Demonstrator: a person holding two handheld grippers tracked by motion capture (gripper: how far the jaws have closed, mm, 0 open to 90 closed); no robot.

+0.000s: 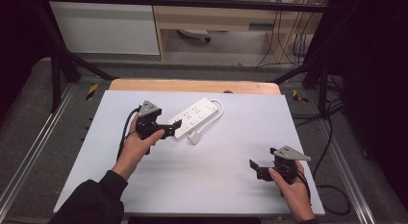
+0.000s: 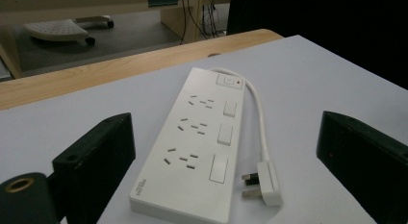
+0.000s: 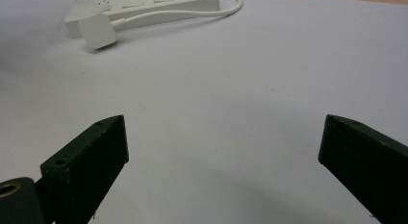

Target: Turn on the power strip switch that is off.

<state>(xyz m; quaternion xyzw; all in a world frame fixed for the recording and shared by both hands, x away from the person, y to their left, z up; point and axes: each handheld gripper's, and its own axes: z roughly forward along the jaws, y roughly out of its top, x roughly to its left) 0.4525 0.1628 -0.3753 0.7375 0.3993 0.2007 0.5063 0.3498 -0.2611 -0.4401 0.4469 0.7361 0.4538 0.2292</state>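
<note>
On the white table (image 1: 192, 185), a white power strip (image 1: 194, 117) lies flat just above the middle of the high view, its long axis running diagonally from lower left to upper right, switch end farthest away. It looks like rigid plastic, light, smooth and likely slippery; across its narrow width near the close end seems the surest hold. Its stiff cable (image 2: 260, 119) loops back to the plug (image 2: 263, 182), pins pointing at the strip, beside the near end. The left gripper (image 1: 174, 127) hangs at that end, jaws spread wide, empty. The right gripper (image 1: 257, 168) waits lower right, jaws likewise apart, empty.
</note>
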